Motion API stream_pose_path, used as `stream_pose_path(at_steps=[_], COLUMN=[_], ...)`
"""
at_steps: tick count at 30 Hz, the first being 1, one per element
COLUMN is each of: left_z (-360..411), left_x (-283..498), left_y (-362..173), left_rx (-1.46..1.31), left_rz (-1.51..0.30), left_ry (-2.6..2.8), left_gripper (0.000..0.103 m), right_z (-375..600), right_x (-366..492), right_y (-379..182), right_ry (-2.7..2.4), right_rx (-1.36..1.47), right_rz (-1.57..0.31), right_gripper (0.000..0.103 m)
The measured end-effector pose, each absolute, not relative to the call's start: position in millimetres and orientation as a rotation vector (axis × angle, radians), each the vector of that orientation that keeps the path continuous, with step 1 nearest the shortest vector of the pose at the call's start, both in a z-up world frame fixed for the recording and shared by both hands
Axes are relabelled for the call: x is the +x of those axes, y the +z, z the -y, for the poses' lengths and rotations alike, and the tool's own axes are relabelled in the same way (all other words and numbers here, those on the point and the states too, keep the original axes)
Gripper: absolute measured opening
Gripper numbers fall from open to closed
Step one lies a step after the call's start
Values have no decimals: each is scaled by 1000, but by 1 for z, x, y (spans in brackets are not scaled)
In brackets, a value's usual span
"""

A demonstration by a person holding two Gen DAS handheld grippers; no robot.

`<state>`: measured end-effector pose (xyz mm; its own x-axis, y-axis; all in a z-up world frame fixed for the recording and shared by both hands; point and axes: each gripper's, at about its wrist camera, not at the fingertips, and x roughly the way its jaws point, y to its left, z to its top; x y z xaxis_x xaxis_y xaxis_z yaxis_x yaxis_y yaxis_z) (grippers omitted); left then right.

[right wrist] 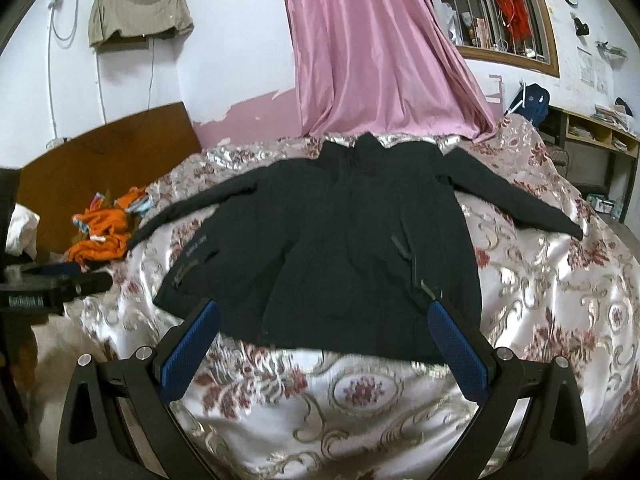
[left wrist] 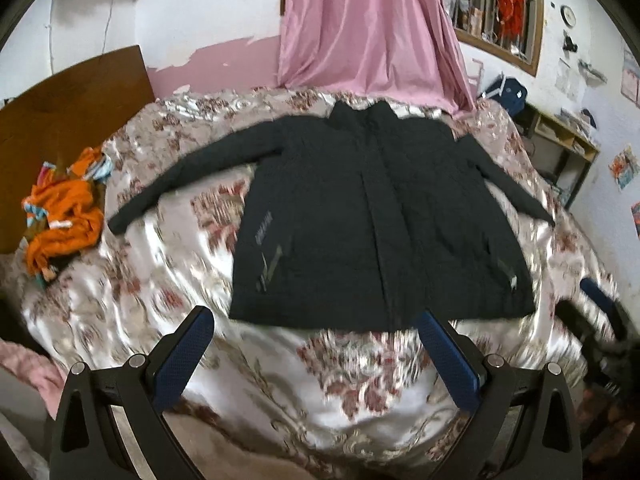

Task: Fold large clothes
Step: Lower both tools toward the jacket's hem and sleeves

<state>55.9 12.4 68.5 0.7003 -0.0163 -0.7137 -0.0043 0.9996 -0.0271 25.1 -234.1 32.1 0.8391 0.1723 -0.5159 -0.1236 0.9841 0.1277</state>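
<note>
A large black jacket (left wrist: 372,216) lies spread flat, front up, on the floral bedspread (left wrist: 168,288), both sleeves stretched out sideways. My left gripper (left wrist: 316,322) hovers open just before the jacket's hem, nothing between its blue pads (left wrist: 182,360). In the right wrist view the same jacket (right wrist: 336,248) fills the middle, and my right gripper (right wrist: 324,312) stands open over its lower hem with nothing in it. Part of the left gripper (right wrist: 52,284) shows at that view's left edge, and a bit of the right gripper (left wrist: 600,300) shows at the left wrist view's right edge.
A heap of orange clothes (left wrist: 60,216) lies on the bed's left side by the brown headboard (left wrist: 72,92). A pink curtain (left wrist: 368,24) hangs behind the bed. Shelves (left wrist: 560,148) and a barred window (left wrist: 496,4) are to the right.
</note>
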Motion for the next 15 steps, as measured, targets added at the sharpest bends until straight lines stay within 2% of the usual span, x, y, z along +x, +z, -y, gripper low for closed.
stream_pose_path(at_steps=[10, 15], left_z=[11, 36], left_x=[107, 145], left_y=[220, 269], left_rx=[6, 90], left_rz=[-656, -626], left_ry=[-56, -57], left_gripper=[103, 103], right_z=[253, 260], right_x=[76, 112], right_y=[103, 148], right_ry=[165, 183], right_rx=[79, 71], right_rz=[-555, -591], right_gripper=[102, 102])
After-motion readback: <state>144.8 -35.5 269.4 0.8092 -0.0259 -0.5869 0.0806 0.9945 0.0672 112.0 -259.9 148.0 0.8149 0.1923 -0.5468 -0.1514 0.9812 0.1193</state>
